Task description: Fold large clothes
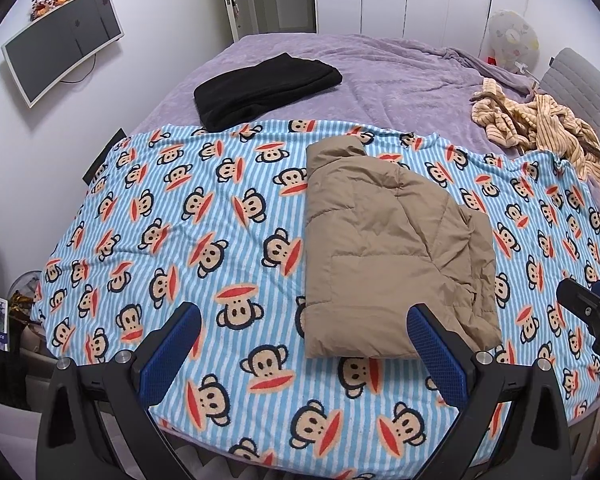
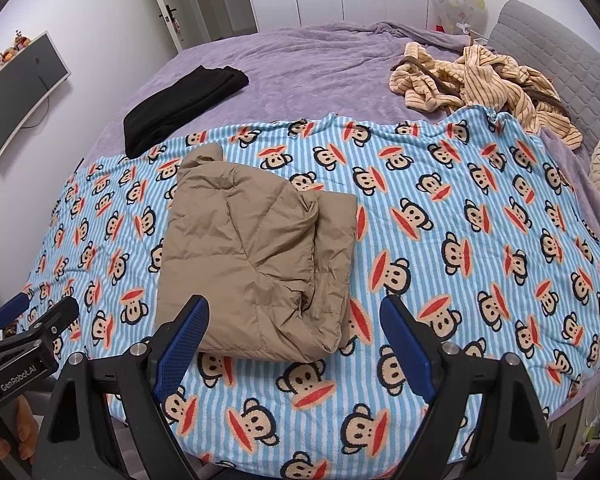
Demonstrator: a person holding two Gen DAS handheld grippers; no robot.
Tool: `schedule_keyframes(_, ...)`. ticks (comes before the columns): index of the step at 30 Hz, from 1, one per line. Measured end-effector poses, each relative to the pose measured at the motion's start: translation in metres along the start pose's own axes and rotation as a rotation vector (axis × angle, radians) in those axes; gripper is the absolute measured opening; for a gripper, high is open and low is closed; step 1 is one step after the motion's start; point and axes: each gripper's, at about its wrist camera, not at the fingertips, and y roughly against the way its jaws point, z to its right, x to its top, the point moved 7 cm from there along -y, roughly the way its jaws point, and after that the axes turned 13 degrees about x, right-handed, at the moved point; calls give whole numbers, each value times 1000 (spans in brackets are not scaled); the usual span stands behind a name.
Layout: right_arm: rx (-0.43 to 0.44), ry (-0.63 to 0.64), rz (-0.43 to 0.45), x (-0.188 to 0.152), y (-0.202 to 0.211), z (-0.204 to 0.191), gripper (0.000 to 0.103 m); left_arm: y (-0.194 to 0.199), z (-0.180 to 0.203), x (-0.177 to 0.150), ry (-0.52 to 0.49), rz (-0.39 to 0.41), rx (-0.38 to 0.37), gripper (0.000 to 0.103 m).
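A tan puffer jacket [image 1: 384, 248] lies folded into a compact rectangle on the blue striped monkey-print blanket [image 1: 180, 240]; it also shows in the right wrist view [image 2: 256, 256]. My left gripper [image 1: 304, 320] is open and empty, held above the blanket's near edge, just in front of the jacket's lower left corner. My right gripper [image 2: 294, 312] is open and empty, its jaws straddling the jacket's near right corner from above. The right gripper shows at the right edge of the left wrist view [image 1: 592, 308]; the left one shows at the left edge of the right wrist view [image 2: 32, 320].
A folded black garment [image 1: 264, 90] lies on the purple bedspread [image 1: 400, 80] behind the blanket. A crumpled striped beige garment [image 1: 548, 128] lies at the far right by the grey headboard [image 2: 556, 60]. A monitor [image 1: 60, 48] hangs on the left wall.
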Motion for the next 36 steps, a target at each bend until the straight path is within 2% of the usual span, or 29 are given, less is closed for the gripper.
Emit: schedule_keyframes(36, 4, 9, -4, 3, -1, 1, 89, -5, -3, -2, 13, -20, 4, 103)
